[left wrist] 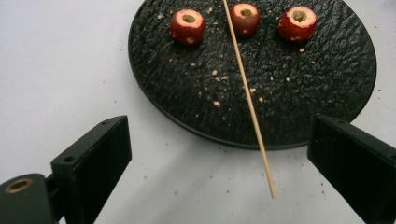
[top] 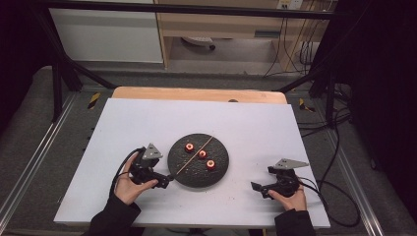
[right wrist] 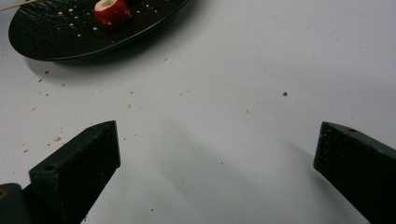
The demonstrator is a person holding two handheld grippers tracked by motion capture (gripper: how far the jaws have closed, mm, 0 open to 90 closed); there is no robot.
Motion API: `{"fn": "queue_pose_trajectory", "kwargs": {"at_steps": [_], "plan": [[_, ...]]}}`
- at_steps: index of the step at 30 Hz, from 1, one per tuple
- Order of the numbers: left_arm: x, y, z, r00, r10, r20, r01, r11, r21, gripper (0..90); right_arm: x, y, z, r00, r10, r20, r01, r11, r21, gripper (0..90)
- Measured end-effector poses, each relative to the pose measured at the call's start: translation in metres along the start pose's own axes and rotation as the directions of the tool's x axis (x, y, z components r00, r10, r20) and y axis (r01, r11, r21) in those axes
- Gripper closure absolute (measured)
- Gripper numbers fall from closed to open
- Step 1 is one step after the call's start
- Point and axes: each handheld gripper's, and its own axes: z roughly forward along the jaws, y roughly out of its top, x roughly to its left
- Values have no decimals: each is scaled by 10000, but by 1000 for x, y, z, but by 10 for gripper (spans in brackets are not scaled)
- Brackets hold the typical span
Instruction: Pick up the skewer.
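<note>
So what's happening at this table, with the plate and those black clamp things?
A person sits at a white table with a two-jaw gripper in each hand. On a round black plate sit three small cored red fruits, and a thin wooden skewer lies across the plate, its tip poking over the near rim. The left gripper is open, jaws either side of that tip, not gripping it. The right gripper is open too, over bare table, holding nothing.

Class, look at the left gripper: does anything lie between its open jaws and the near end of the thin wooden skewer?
Nothing visible does. The left gripper is open, and the thin wooden skewer juts off the round black textured plate into the gap between the jaws, above bare white table.
</note>
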Motion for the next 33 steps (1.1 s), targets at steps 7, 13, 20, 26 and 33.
{"fn": "queue_pose_trajectory", "kwargs": {"at_steps": [7, 13, 20, 26, 33], "plan": [[-5, 12, 11, 10000, 61, 26, -61, 9997, 252, 87, 0, 0, 0, 10000, -10, 1, 10, 10000, 15, 12], [-10, 23, 19, 9999, 80, -118, -74, 9987, 509, 137, 0, 0, 0, 10000, 1, -16, -1, 10000, 17, 12], [-12, 34, 29, 9998, 34, -175, -18, 9957, 927, 247, 0, 0, 0, 10000, 27, -56, -27, 10000, -1, 12], [-15, 39, 38, 9999, 96, -116, -79, 9907, 1361, 372, 0, 0, 0, 10000, 10, -60, -10, 10000, 14, 12], [-16, 43, 45, 10000, 25, -75, -10, 9808, 1949, 477, 0, 0, 0, 10000, 39, -85, -39, 10000, 4, 12]]}}
